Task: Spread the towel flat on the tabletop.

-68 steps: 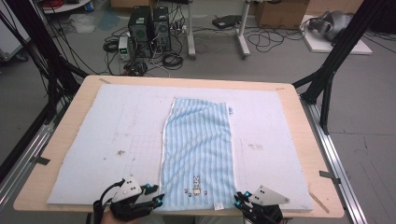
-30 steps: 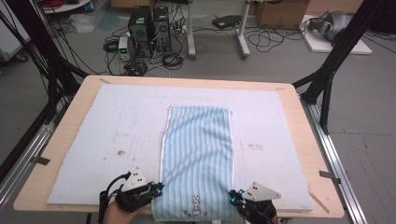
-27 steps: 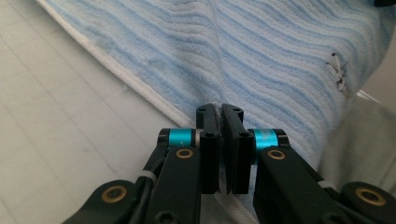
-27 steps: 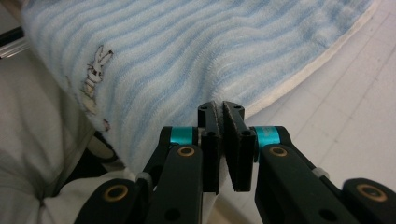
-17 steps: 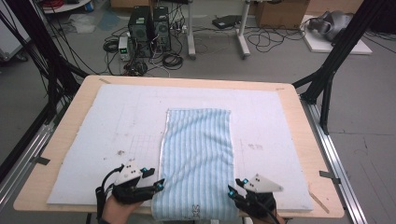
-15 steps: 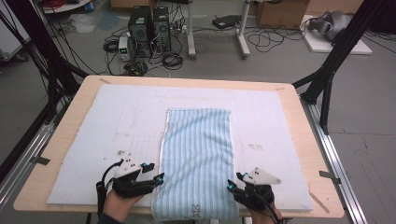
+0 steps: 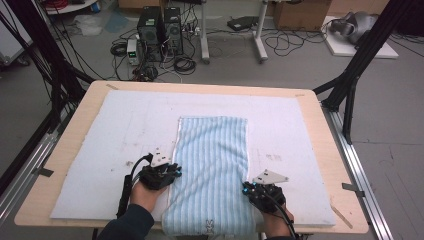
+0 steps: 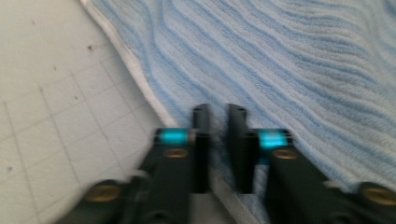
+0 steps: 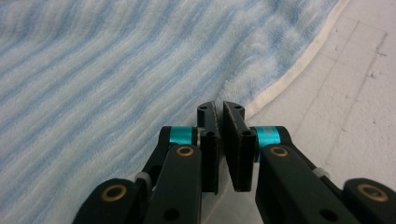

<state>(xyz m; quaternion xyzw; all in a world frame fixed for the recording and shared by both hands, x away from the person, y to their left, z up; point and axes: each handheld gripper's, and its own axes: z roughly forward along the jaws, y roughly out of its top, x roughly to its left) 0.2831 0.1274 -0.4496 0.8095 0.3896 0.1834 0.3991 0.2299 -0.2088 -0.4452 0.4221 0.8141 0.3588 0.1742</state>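
A light-blue striped towel lies flat and lengthwise on the white mat, with its near end at the table's front edge. My left gripper sits at the towel's left hem, about a third of the way up. Its jaws have just been closing and now pinch the white hem between them. My right gripper is at the right hem, a little nearer the front. It too has just closed, with the towel's edge caught at its fingertips. A hand holds each gripper from below.
The mat covers most of the wooden table. Black frame struts rise at the back corners. Computers and cables lie on the floor behind the table. Metal rails run along both sides.
Both grippers left the towel's near corners and moved forward along its side edges. The towel, skewed earlier, now lies straight.
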